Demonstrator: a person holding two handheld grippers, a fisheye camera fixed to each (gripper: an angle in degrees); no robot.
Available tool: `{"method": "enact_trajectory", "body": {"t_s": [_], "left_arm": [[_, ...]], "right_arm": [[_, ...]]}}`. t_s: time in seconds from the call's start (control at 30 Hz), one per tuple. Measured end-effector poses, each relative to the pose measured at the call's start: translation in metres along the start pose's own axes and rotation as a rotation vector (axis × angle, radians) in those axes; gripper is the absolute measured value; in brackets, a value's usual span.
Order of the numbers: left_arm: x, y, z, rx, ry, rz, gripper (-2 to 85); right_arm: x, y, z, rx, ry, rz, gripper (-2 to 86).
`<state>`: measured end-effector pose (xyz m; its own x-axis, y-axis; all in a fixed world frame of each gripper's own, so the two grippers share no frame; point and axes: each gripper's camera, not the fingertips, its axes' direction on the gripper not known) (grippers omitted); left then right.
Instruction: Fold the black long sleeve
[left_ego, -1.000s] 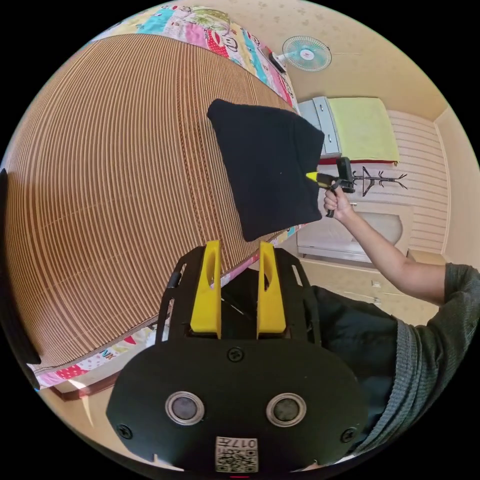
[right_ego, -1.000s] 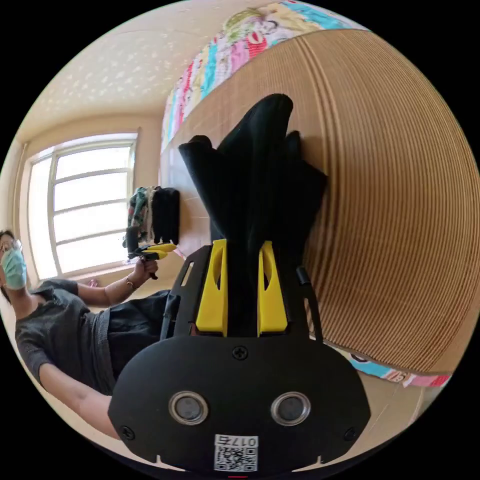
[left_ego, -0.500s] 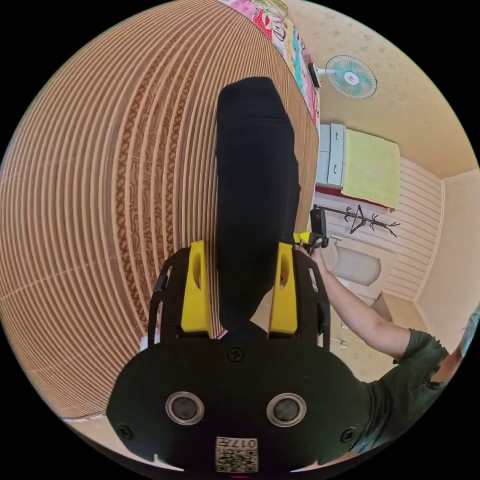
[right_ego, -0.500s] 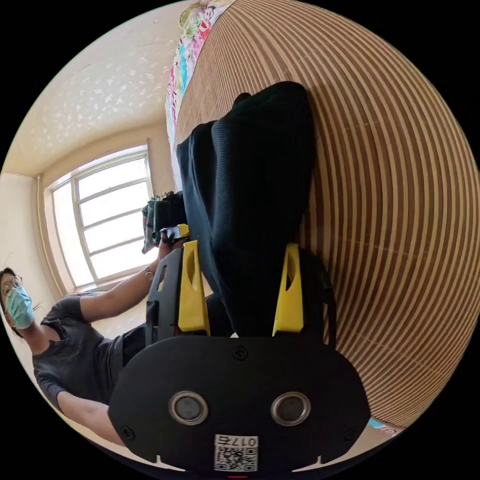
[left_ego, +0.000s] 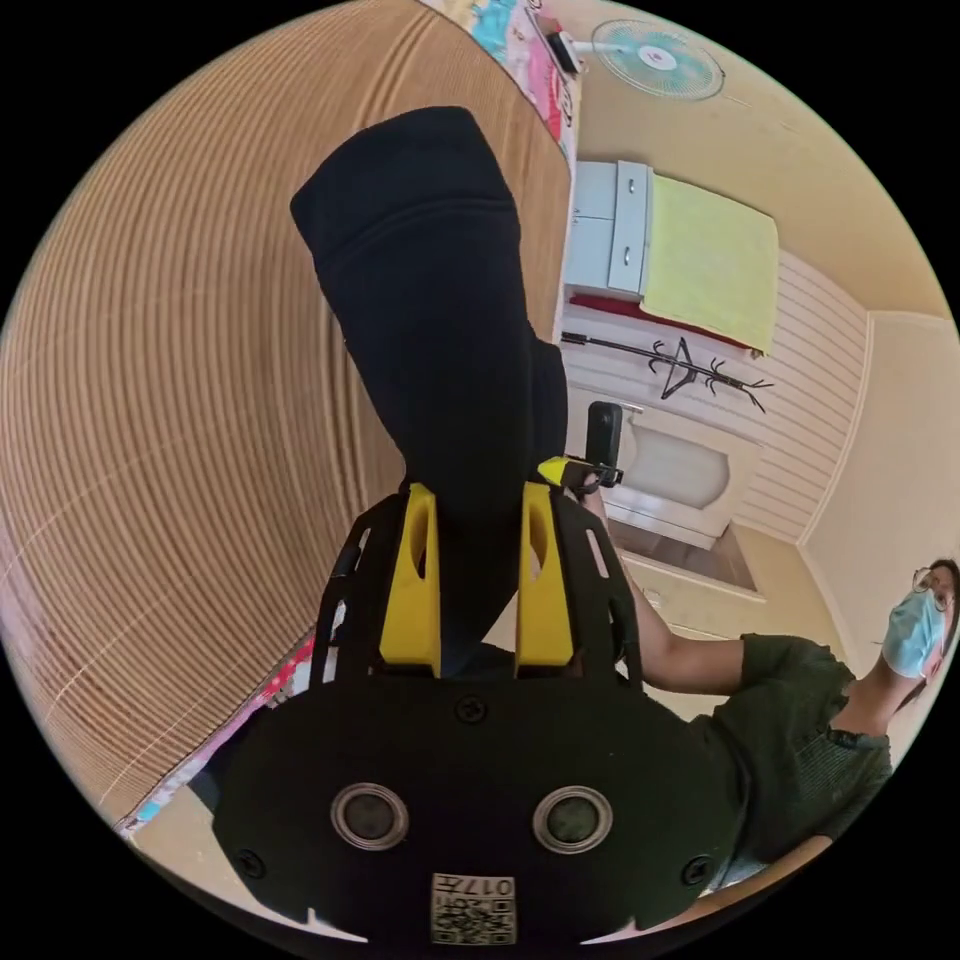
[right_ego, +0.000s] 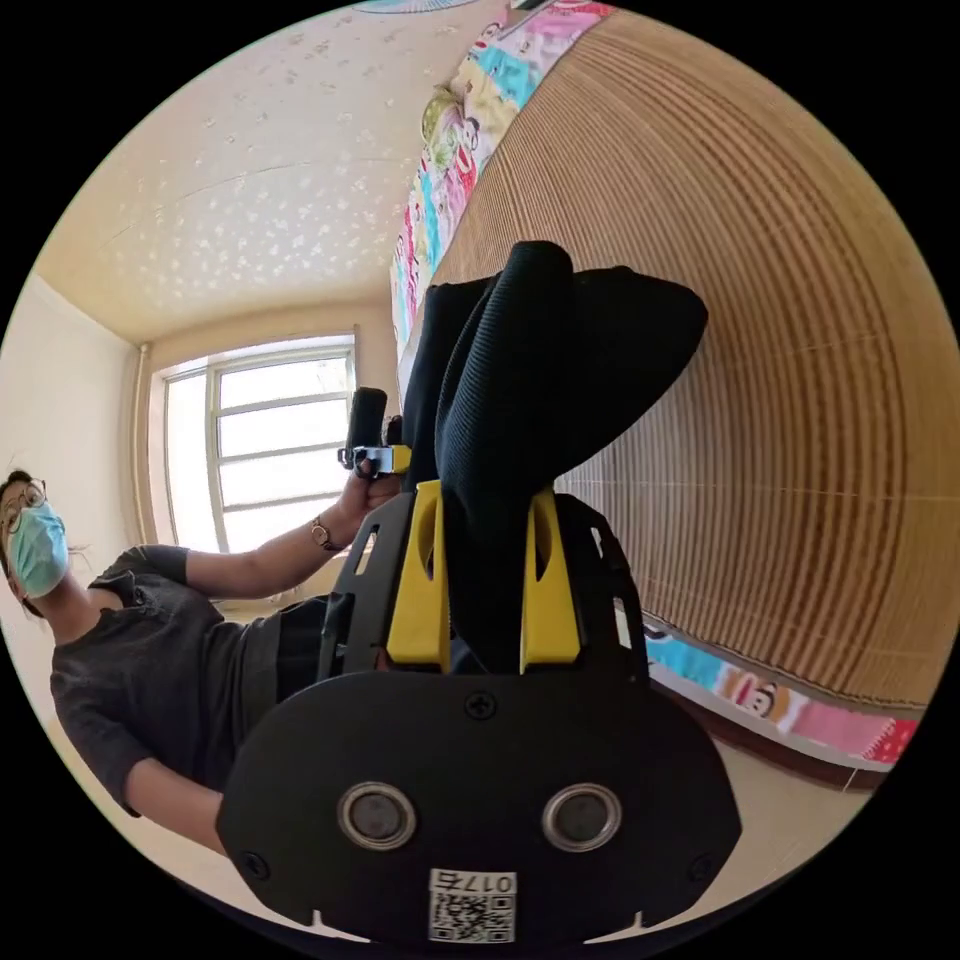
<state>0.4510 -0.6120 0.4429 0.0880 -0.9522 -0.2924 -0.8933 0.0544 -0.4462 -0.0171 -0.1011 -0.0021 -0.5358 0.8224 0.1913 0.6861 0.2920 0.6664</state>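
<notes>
Holding the black long sleeve (left_ego: 430, 300) up off the bed, we start in the left gripper view: the left gripper (left_ego: 478, 575) has its yellow jaws closed on a thick fold of the cloth, which rises from between them in a dark bundle in front of the woven mat (left_ego: 170, 400) covering the bed. Just past the bundle we see the right gripper (left_ego: 575, 470) at the garment's far side, near the mat's edge. Beyond the bed stand a fan (left_ego: 657, 58), a cabinet with a yellow cloth (left_ego: 705, 265) over it, and a coat rack (left_ego: 690, 365).

In the right gripper view, the right gripper (right_ego: 485, 580) likewise has both jaws pressed on a bunch of the same garment (right_ego: 560, 370), which bulges above them against the mat (right_ego: 800, 400). The left gripper (right_ego: 375, 445) shows beside the cloth, in the person's hand (right_ego: 365, 490), with a window (right_ego: 270, 440) behind. A patterned sheet (right_ego: 450, 170) runs along the mat's border.

We judge that the shirt is already bundled into several layers and lifted clear, so the step in hand is carrying it. The next move, we think, calls for lowering both grips together onto the mat and letting go evenly so the layers stay stacked. Nothing lies on the mat in the way; the risk is slack cloth sagging between the grips.
</notes>
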Motion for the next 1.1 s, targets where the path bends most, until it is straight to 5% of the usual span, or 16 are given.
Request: {"method": "enact_trajectory", "body": {"t_s": [0.23, 0.47, 0.67, 0.77, 0.93, 1.1], "left_arm": [[0.133, -0.079, 0.172, -0.005, 0.152, 0.126, 12.4], [0.13, -0.102, 0.272, -0.201, -0.166, -0.021, 11.3], [0.056, -0.014, 0.148, -0.146, -0.378, -0.121, 7.0], [0.026, 0.073, 0.04, -0.018, -0.429, -0.201, 1.8], [0.012, 0.277, -0.122, 0.471, -0.465, -0.511, -0.8], [0.021, 0.405, -0.157, 0.715, -0.478, -0.555, -0.7]], "right_arm": [[0.004, 0.03, -0.187, 0.07, 0.253, 0.023, 13.0], [0.085, 0.054, -0.223, 0.128, 0.646, 0.507, 10.0], [0.047, 0.155, -0.141, 0.471, 0.669, 0.394, 1.6], [0.046, 0.179, -0.061, 0.379, 0.57, 0.354, 0.9], [0.038, 0.167, 0.073, 0.269, 0.274, 0.282, 0.5], [-0.044, 0.09, 0.245, -0.14, 0.077, -0.081, 0.4]]}}
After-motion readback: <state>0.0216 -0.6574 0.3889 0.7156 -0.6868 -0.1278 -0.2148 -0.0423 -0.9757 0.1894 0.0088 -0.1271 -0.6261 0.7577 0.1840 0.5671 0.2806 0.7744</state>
